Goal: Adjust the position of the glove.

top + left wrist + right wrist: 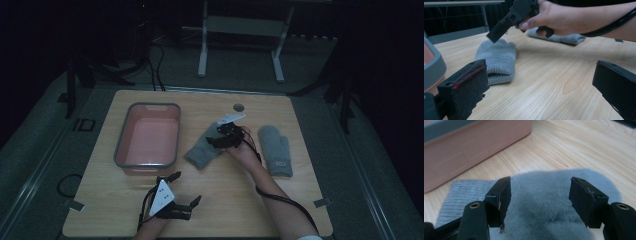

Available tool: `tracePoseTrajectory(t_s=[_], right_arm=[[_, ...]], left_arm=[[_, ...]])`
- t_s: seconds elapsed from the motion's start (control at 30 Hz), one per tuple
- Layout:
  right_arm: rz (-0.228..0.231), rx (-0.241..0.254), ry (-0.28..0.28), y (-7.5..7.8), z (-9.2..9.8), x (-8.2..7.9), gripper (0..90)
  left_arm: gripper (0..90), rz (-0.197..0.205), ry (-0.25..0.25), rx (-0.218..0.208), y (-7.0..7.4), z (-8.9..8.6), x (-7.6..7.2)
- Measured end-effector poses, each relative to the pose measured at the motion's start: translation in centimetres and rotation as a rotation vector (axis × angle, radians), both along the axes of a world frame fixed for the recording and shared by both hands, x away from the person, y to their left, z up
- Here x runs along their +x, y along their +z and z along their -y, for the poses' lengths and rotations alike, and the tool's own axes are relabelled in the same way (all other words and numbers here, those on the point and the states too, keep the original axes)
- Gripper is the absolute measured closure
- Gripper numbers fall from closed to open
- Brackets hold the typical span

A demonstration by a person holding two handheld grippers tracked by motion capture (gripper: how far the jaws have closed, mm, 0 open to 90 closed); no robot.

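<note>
Fingers of the right gripper [540,197] stand apart astride the near mitten [207,145], not yet pinching; the left gripper [184,189] waits open. Judged a pickup: next, descend and clamp. That mitten lies mid-table beside the pink bin [172,132], long axis diagonal, cuff toward the person.

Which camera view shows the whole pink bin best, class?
The high view: the pink bin shows whole, grey rim and bare inside. The left gripper view catches just a rim corner; the right gripper view shows one outer wall.
</note>
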State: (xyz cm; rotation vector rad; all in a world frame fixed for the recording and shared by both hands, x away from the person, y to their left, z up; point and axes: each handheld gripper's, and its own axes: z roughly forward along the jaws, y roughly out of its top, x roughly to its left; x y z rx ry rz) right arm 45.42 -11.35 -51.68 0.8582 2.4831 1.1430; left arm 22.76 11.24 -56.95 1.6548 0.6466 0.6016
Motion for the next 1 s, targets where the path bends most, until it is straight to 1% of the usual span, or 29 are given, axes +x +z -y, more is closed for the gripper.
tracePoseTrajectory(t_s=[0.07, 0.13, 0.23, 0.27, 0.33, 0.37, 0.4, 0.5, 0.53, 0.6, 0.67, 0.73, 0.8, 0.87, 0.9, 1.0], right_arm=[[-0.024, -0.015, -0.014, -0.7, -0.2, 0.5, 32.6], [-0.028, -0.038, -0.024, -1.4, -0.3, 0.9, 32.5], [-0.041, -0.051, -0.029, -2.4, -0.4, 1.1, 32.5], [-0.045, -0.049, -0.031, -2.6, -0.5, 1.1, 34.0], [-0.042, -0.065, -0.019, -2.8, -0.6, 1.0, 39.3], [-0.029, -0.074, -0.012, -2.9, -0.7, 0.9, 41.1], [-0.026, -0.077, -0.015, -3.1, -0.8, 0.9, 43.0], [-0.028, -0.060, -0.024, -3.4, -0.7, 0.8, 47.2], [-0.020, -0.054, -0.022, -3.6, -0.6, 0.8, 49.1], [-0.013, -0.054, -0.025, -3.7, -0.7, 0.7, 54.4], [-0.008, -0.067, -0.017, -3.6, -1.0, 0.6, 60.7], [-0.018, -0.066, 0.000, -3.5, -1.0, 0.6, 68.5], [-0.031, -0.058, -0.002, -3.4, -1.0, 0.6, 75.3], [-0.036, -0.054, 0.000, -3.2, -1.0, 0.6, 79.1], [-0.038, -0.043, 0.001, -3.0, -1.0, 0.7, 80.0], [-0.046, -0.039, 0.006, -2.5, -0.8, 0.8, 81.5]], left_arm=[[0.5, 0.000, 0.001, 0.000, 0.0, 0.0, 0.0], [0.5, 0.000, 0.001, -0.001, 0.0, 0.0, 0.0], [0.5, -0.001, 0.000, -0.002, 0.0, 0.0, 0.0], [0.5, -0.002, 0.000, -0.002, 0.0, 0.0, 0.0], [0.5, -0.003, 0.001, -0.003, 0.0, 0.0, 0.0], [0.5, -0.002, 0.000, -0.002, 0.0, 0.0, 0.0], [0.5, -0.002, 0.000, -0.002, 0.0, 0.0, 0.0], [0.5, -0.005, 0.001, 0.002, 0.0, 0.0, 0.0], [0.5, -0.005, 0.001, 0.002, 0.0, 0.0, 0.1], [0.5, -0.007, 0.001, -0.001, 0.0, 0.0, 0.1], [0.5, -0.008, 0.002, -0.002, 0.0, 0.0, 0.1], [0.5, -0.005, 0.002, -0.002, 0.0, 0.0, 0.1], [0.5, -0.005, 0.001, 0.000, 0.0, 0.0, 0.0], [0.5, -0.006, 0.000, -0.001, 0.0, 0.0, 0.1], [0.5, -0.007, 0.001, -0.002, 0.0, 0.0, 0.1], [0.5, -0.007, 0.000, -0.003, 0.0, 0.0, 0.1]])
